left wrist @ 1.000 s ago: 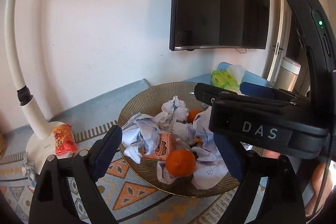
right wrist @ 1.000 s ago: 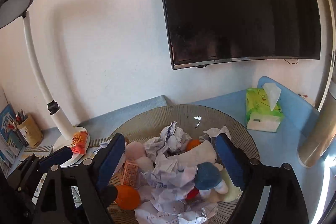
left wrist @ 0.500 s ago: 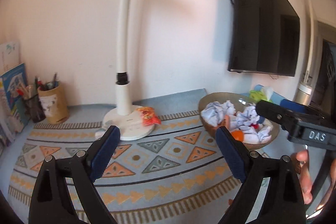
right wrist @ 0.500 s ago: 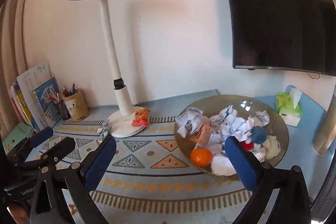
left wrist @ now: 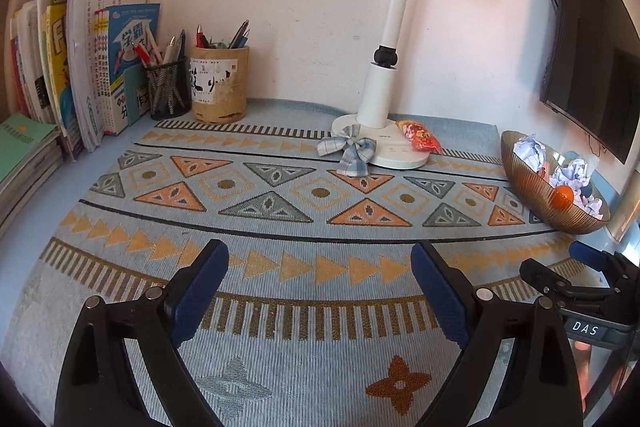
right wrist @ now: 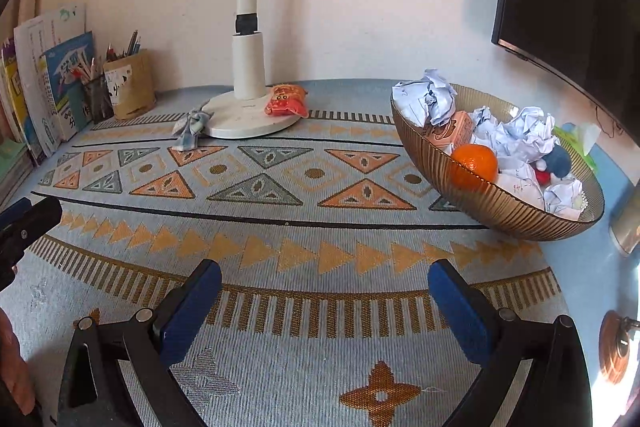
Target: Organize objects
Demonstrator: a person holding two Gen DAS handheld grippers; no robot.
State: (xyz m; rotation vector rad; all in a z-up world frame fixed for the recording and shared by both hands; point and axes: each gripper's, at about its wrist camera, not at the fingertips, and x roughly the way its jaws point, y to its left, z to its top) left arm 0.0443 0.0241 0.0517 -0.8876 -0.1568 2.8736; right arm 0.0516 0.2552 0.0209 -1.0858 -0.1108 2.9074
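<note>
A ribbed amber bowl stands at the right of the patterned mat. It is heaped with crumpled paper, an orange, a small orange carton and a blue plush toy. A red snack packet lies on the lamp base, and a checked fabric bow leans against its edge. My left gripper hangs open over the bare front of the mat. My right gripper is open too, low over the mat, left of the bowl.
Books, a mesh pen cup and a cork pen pot line the back left wall. A dark monitor hangs at the right. A green tissue pack sits behind the bowl. The lamp stem rises mid-back.
Both grippers have pulled back from above the bowl, swung left and come down over the mat. The right jaws have widened. Nothing was picked up.
</note>
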